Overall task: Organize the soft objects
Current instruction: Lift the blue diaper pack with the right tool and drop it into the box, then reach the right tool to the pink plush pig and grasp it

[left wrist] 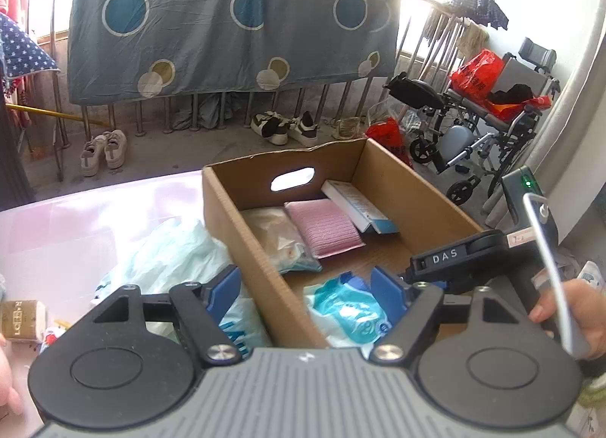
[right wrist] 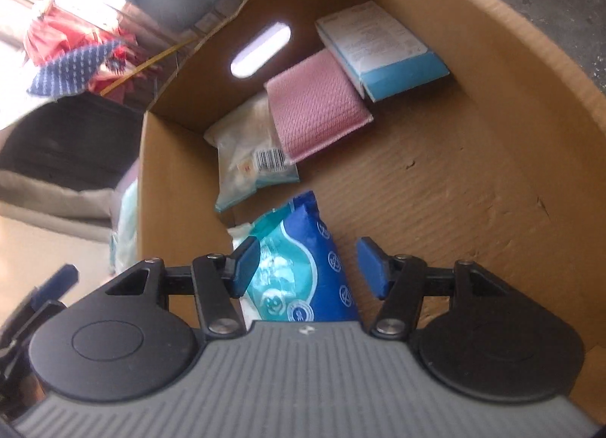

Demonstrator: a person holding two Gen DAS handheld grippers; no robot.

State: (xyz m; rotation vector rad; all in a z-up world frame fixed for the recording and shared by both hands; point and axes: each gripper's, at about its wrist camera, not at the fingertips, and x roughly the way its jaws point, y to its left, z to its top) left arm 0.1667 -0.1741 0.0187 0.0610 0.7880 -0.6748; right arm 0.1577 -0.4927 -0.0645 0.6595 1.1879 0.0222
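the right gripper (right wrist: 306, 267) hangs inside the box (right wrist: 511, 70) with its jaws apart round the blue pack (right wrist: 303, 267); only the left pad (right wrist: 246, 267) looks to touch it, so i judge the pack let go, not clenched. the pack lies on the box floor near the box's near-left corner, its long axis running toward the box's handle wall. to finish well, i would widen the jaws, lift straight out, and keep the left gripper (left wrist: 306, 296), also open and empty, clear of the box's left wall

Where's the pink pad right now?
In the cardboard box, at its far end, the pink pad lies between the white packet and the white-blue carton.
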